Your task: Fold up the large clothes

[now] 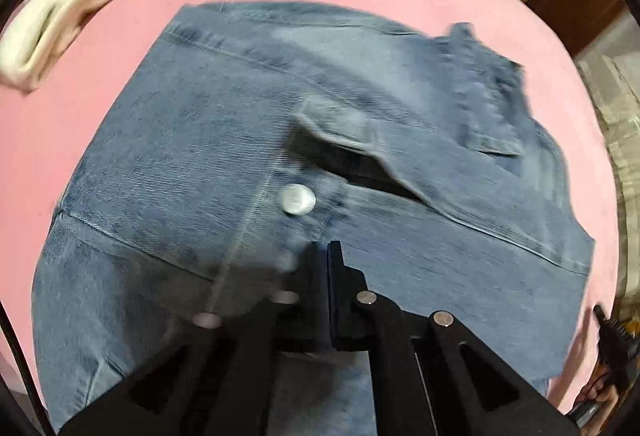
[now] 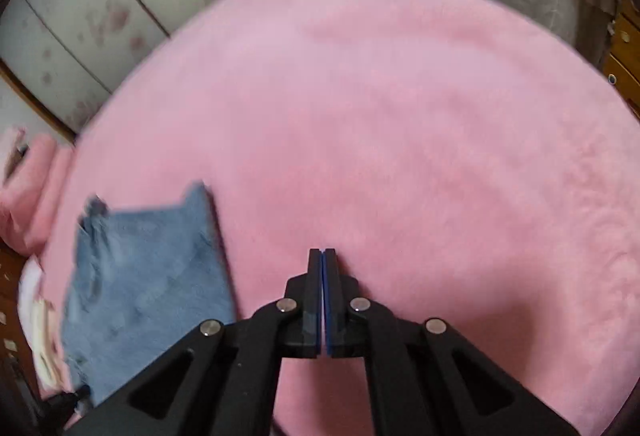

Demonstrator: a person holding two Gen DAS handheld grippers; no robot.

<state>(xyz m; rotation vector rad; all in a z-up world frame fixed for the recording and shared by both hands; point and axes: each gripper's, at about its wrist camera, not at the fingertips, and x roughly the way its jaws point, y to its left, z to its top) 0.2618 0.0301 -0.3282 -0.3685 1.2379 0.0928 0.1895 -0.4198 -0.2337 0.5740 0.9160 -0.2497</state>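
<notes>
While denim jacket (image 1: 280, 140) lies folded | both tongs closed, empty

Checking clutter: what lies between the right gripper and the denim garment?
Only bare pink blanket separates the shut right gripper from the denim garment, in the right wrist view.

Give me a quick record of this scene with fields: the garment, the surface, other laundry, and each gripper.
garment: blue denim jacket, lying folded on the bed
surface: pink blanket
other laundry: folded white cloth beside the jacket
left gripper: shut, empty, over the jacket
right gripper: shut, empty, over bare blanket
</notes>
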